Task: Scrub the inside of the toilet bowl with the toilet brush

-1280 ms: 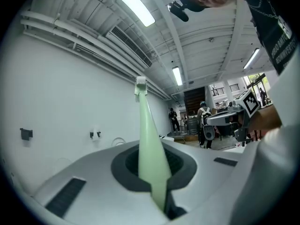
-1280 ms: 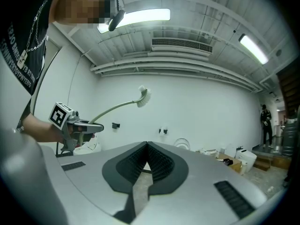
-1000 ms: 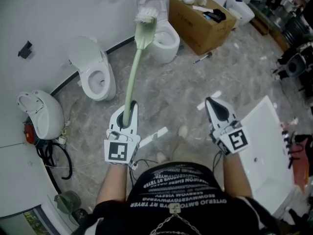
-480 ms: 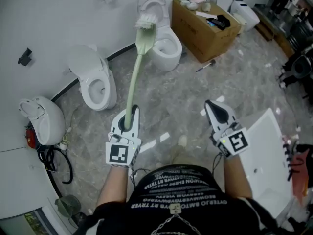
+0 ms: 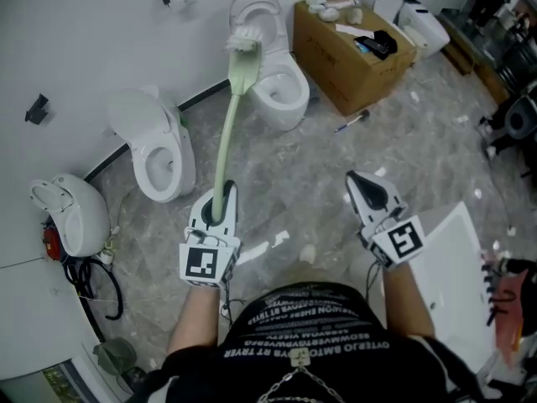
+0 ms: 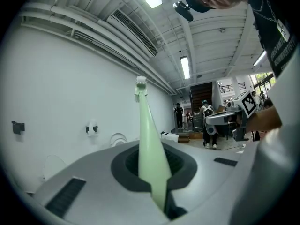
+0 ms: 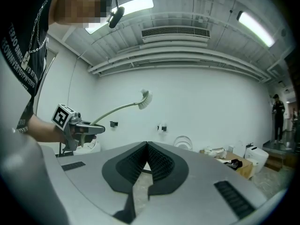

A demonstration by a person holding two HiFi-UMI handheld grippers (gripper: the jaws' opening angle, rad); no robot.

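My left gripper [image 5: 223, 193] is shut on the pale green handle of the toilet brush [image 5: 226, 128]. The brush points up and away, and its white bristle head [image 5: 246, 38] shows in front of the wall, beside the raised lid of a white toilet [image 5: 281, 86]. In the left gripper view the handle [image 6: 149, 144] rises from between the jaws. A second white toilet [image 5: 161, 156] stands further left by the wall. My right gripper [image 5: 359, 180] is shut on nothing and hangs over the floor. The right gripper view shows its jaws closed together [image 7: 146, 146] and the brush head [image 7: 145, 98] in the air.
An open cardboard box [image 5: 352, 47] with items stands at the back right. A white toilet part [image 5: 67, 212] and black cables [image 5: 88, 267] lie at the left. A white slab [image 5: 449, 267] lies at the right. Scraps dot the grey marble floor [image 5: 294, 175].
The brush stays raised in my left gripper, its head slightly further left. The right gripper has drifted a little left. The toilets sit slightly lower in the view.
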